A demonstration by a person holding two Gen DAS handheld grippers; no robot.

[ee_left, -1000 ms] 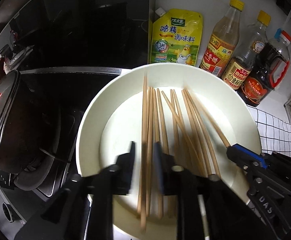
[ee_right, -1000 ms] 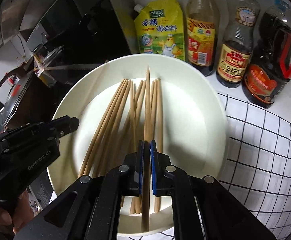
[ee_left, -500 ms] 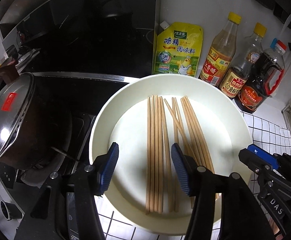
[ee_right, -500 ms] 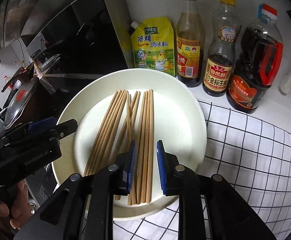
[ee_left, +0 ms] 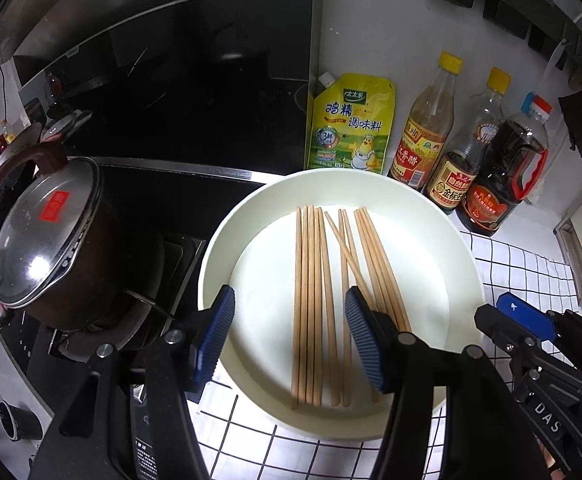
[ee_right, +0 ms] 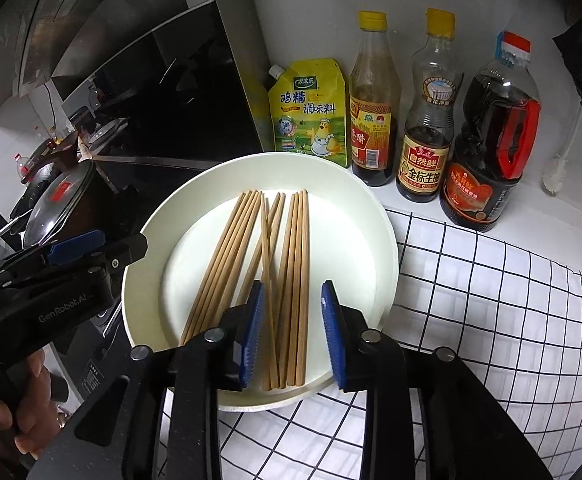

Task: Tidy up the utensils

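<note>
Both tongs, left (ee_left: 289, 334) and right (ee_right: 291, 330), hang over the plate (ee_left: 219, 264) with jaws opening, empty. The chopsticks (ee_left: 311, 304) lie roughly aligned inside; two middle ones cross, probably needing straightening.

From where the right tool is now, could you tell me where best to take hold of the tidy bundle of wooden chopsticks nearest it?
Probably from above at the near ends of the wooden chopstick bundle, where they lie parallel and flush on the round white plate. The right tool already straddles them, jaws opening, nothing gripped. Grip across the sticks, clear of the crossed pair beside them.
</note>
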